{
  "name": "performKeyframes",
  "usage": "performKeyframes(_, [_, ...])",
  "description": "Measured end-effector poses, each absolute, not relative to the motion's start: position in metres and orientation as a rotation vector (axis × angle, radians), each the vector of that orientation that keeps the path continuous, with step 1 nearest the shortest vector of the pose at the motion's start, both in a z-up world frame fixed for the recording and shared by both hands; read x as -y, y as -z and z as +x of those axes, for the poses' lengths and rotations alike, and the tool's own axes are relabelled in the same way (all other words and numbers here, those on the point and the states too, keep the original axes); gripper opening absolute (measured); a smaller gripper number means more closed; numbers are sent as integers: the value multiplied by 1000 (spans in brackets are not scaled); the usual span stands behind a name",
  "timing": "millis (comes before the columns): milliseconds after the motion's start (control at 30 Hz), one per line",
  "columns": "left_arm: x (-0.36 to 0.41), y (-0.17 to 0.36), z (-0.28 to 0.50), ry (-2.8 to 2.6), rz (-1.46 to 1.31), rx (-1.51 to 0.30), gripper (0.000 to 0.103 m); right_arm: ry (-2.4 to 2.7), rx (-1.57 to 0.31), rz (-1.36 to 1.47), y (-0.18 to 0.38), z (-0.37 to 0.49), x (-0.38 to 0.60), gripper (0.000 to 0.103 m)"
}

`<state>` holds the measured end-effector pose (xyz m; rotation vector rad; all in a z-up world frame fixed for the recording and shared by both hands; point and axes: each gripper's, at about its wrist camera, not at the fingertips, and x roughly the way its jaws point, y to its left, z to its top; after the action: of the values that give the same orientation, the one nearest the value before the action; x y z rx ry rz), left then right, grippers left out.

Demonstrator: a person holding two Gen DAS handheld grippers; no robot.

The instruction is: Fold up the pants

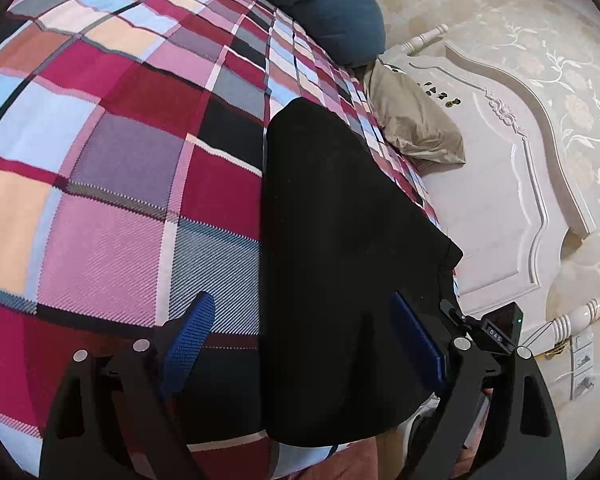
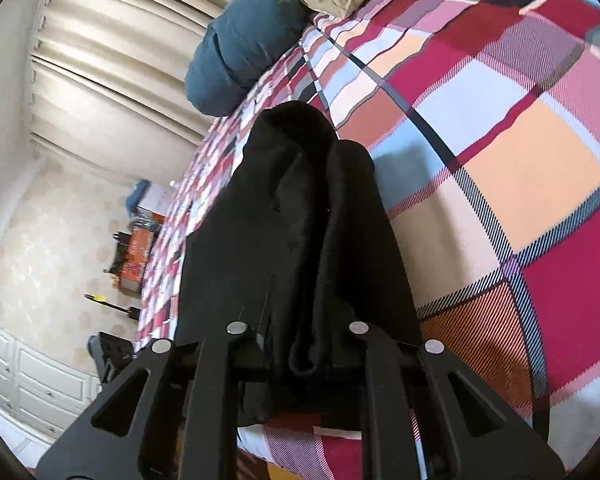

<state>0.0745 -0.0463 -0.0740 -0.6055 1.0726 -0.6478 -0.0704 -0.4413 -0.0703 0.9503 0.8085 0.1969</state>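
The left gripper [image 1: 300, 344] is spread wide, its blue fingers [image 1: 188, 340] on both sides of the black pants [image 1: 340, 240] and not pressing them. The right gripper [image 2: 300, 344] is clenched on a bunch of the pants. The pants lie lengthwise on the plaid bedspread [image 1: 120, 140]. Farther away are a blue pillow [image 1: 324, 4] and a beige pillow [image 1: 416, 120]

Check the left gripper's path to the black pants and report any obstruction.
Nothing visible blocks it. The left gripper is open right over the black pants on the plaid blanket; the blue pillow and beige pillow lie far beyond.
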Motion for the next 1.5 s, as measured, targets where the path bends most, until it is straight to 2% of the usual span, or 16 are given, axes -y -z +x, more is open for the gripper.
performKeyframes(200, [45,76,72,648,-613,-1078,87,-217,-739,1099,86,-84,468,17])
performKeyframes(233, [44,76,73,648,-616,-1080,87,-214,-728,1114,87,-87,473,21])
performKeyframes(300, [43,76,73,653,-629,-1086,87,-207,-706,1152,89,-96,484,32])
performKeyframes(333, [41,76,72,654,-637,-1088,87,-196,-698,1163,89,-100,488,61])
performKeyframes(367, [40,77,72,656,-648,-1093,87,-132,-704,1149,86,-109,494,75])
performKeyframes(500, [36,81,70,672,-698,-1118,87,-143,-701,1151,82,-123,502,81])
performKeyframes(867, [54,93,67,819,-796,-1213,87,-237,-781,1079,83,-108,470,90])
performKeyframes(1200, [66,92,81,814,-818,-1210,86,-295,-872,965,82,-76,438,89])
performKeyframes(1233, [68,91,81,812,-803,-1212,85,-288,-878,955,82,-74,436,86])
performKeyframes(1267, [69,90,80,798,-773,-1210,80,-274,-890,932,81,-73,433,80])
performKeyframes(1300, [72,88,78,767,-718,-1210,66,-254,-899,913,81,-71,431,76])
performKeyframes(1333, [75,87,77,744,-660,-1211,57,-244,-905,906,82,-71,431,66])
performKeyframes(1467, [74,87,74,726,-643,-1205,45,-227,-910,885,84,-72,432,53])
performKeyframes(1500, [73,87,74,725,-641,-1201,41,-230,-908,886,85,-73,432,52])
